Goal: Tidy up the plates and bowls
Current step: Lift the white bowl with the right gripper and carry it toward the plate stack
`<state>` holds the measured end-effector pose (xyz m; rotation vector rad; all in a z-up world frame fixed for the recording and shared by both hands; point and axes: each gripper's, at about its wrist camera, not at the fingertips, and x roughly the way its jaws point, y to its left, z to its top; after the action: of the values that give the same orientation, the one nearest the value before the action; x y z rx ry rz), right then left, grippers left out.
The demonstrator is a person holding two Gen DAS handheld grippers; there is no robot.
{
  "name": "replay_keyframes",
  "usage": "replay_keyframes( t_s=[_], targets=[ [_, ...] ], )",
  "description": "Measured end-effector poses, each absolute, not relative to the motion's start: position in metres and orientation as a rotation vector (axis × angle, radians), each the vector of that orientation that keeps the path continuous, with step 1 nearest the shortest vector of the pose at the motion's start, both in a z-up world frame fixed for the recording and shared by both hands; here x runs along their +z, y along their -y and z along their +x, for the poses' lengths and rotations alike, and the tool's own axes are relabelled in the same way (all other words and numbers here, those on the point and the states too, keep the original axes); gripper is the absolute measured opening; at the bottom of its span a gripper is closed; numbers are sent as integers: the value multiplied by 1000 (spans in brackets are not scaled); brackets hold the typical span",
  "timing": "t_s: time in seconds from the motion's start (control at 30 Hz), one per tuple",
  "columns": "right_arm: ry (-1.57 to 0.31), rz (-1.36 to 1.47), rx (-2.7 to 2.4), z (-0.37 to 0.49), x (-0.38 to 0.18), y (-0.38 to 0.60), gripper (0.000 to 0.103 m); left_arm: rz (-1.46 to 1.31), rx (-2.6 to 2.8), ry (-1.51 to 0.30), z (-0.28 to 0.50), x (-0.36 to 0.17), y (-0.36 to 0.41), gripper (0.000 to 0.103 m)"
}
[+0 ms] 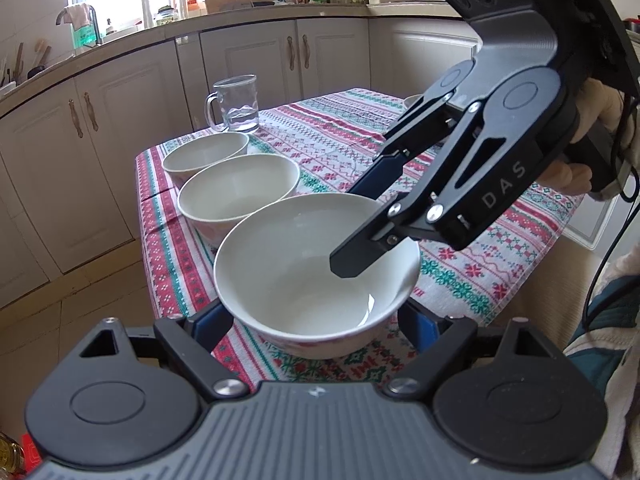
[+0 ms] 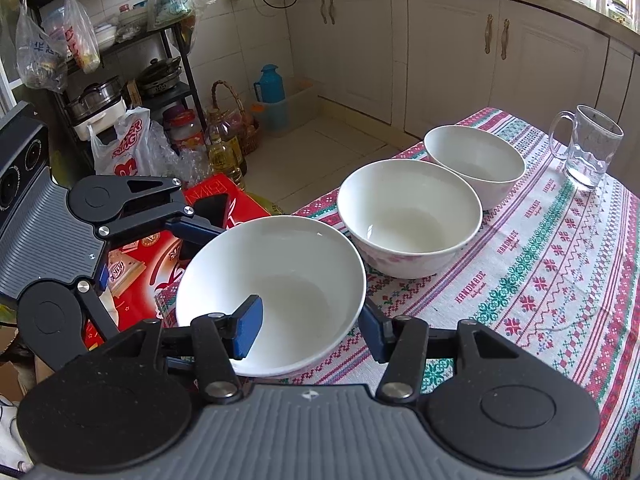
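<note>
Here the patterned woven tablecloth [image 2: 560,280] is carrying three smooth white bowls in a row, with a glass mug [image 2: 586,146] beyond. The right gripper [image 2: 308,334] is straddling the nearest bowl's [image 2: 272,276] rim, one finger inside, not pinching; the left gripper [image 1: 316,320] is gaping around its base.

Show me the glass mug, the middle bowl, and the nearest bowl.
glass mug [image 2: 588,148], right wrist view, on its clear side wall.
middle bowl [image 2: 408,216], right wrist view, on its inner floor.
nearest bowl [image 1: 304,276], left wrist view, on its inner wall.
</note>
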<state>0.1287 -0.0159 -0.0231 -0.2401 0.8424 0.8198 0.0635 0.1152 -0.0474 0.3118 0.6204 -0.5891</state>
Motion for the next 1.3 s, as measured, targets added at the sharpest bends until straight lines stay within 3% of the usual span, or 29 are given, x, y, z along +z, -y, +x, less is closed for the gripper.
replay_keyframes(
  t_s=[1.3],
  targets=[
    [-821, -151, 538, 113, -23, 155, 62, 386, -824, -588, 103, -57, 19, 89]
  ],
)
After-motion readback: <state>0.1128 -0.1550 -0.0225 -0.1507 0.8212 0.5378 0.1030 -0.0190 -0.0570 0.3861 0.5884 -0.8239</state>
